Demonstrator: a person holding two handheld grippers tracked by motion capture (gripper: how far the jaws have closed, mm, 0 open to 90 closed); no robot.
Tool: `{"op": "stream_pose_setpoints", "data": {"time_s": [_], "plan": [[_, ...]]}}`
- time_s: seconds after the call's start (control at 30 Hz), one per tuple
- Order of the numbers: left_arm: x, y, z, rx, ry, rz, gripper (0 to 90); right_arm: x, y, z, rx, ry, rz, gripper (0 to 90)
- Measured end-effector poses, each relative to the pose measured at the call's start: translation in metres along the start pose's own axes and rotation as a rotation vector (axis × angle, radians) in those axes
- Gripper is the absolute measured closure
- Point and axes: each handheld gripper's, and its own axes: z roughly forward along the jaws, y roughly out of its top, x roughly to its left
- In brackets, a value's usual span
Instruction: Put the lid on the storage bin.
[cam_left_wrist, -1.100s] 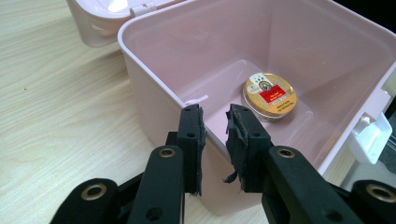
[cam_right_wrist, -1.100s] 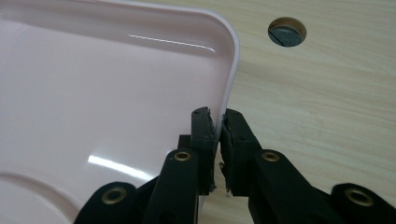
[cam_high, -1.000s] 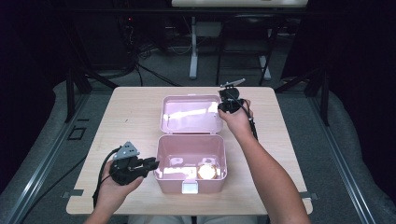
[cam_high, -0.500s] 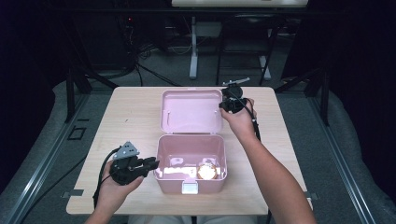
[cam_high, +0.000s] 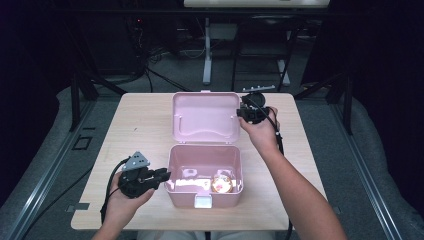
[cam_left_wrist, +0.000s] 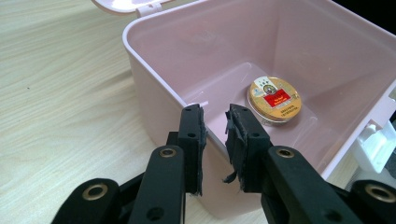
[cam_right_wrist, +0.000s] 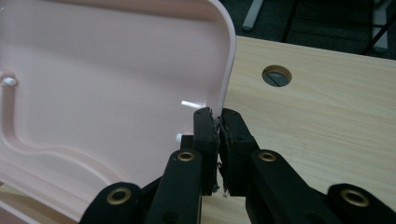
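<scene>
since a second ago the pink lid (cam_high: 205, 116) has tipped up from lying flat behind the box to standing more upright on its hinge, carried by our right gripper (cam_high: 245, 114), whose hand has lifted a little at the lid's right edge. we read this as the closing swing just begun, with most of the arc still ahead before the lid can meet the rim.

the pink box (cam_high: 205, 200) sits near the front middle of the surface (cam_high: 135, 125), mouth open, lid hinged at its far side. in the right gripper view the jaws are pinched almost together on the thin rounded edge of the lid, the pads squeezing it from both sides. our left gripper (cam_high: 162, 176) sits at the box's left wall; in the left gripper view its jaws straddle that wall's rim with a narrow gap between them, and we cannot tell whether the pads actually press on it.

the box is smooth, slightly glossy moulded plastic with rounded corners and a white latch (cam_high: 203, 201) at the front. the lid's inner face carries a shallow raised rib that curves. inside on the floor lies a round flat tin (cam_left_wrist: 274, 99), gold-rimmed with a red label, shiny like metal. the surface is pale wood-grain laminate, matte, with a grey round cable cap (cam_right_wrist: 276, 75) set in it.
</scene>
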Motion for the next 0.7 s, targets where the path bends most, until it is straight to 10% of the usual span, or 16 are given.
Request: {"op": "stream_pose_setpoints", "data": {"time_s": [0.7], "plan": [[0.02,0.024,0.003,-0.057,0.052,-0.03,69.0,0.003,-0.002,-0.011,-0.04,0.019,-0.017,86.6]]}}
